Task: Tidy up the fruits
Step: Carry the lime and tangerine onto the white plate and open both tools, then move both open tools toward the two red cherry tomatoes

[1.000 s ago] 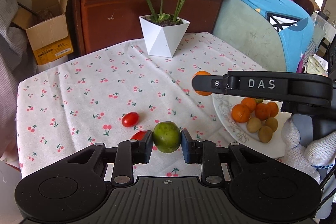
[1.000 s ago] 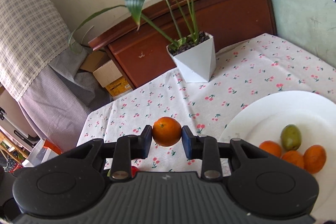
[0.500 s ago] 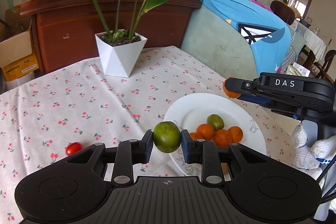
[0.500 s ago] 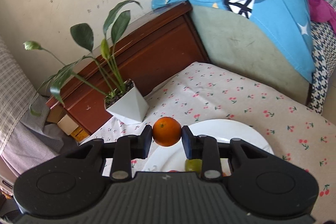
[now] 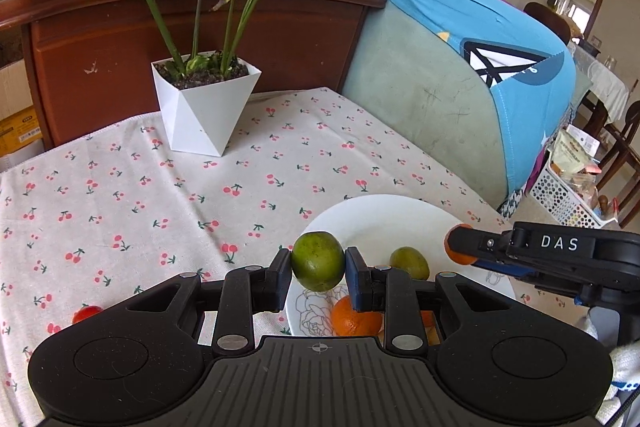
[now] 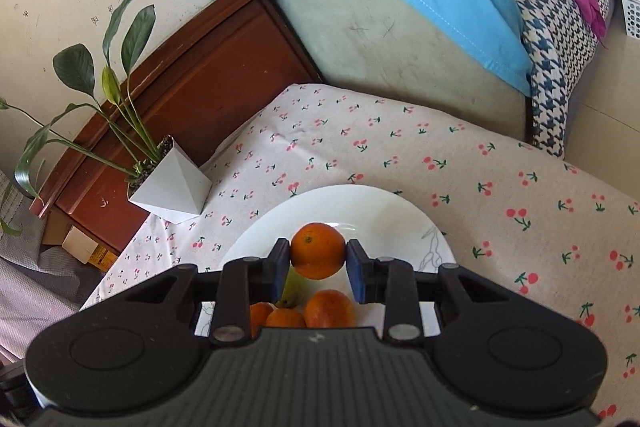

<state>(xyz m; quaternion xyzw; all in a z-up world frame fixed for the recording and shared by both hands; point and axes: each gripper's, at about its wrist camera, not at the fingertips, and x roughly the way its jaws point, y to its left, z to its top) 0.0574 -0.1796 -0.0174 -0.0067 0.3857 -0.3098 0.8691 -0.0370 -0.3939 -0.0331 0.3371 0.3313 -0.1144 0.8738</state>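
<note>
My left gripper [image 5: 318,263] is shut on a green lime [image 5: 318,260] and holds it above the left rim of the white plate [image 5: 384,217]. My right gripper [image 6: 318,259] is shut on an orange [image 6: 317,250] above the same plate [image 6: 400,215]; it shows from the side in the left wrist view [image 5: 464,247]. On the plate lie a green fruit [image 5: 409,262] and several oranges [image 5: 354,319], [image 6: 329,309]. A red cherry tomato [image 5: 85,313] lies on the cloth to the left.
A white angular plant pot [image 5: 206,107] stands at the back of the cherry-print tablecloth [image 5: 160,195]. Behind it is a brown wooden headboard [image 5: 100,39]. A sofa with a blue cloth [image 5: 460,39] borders the table's right side.
Both grippers have carried their fruit to the right, from over the cloth to above the plate. The tomatoes have slid toward the left edge of the left wrist view.
</note>
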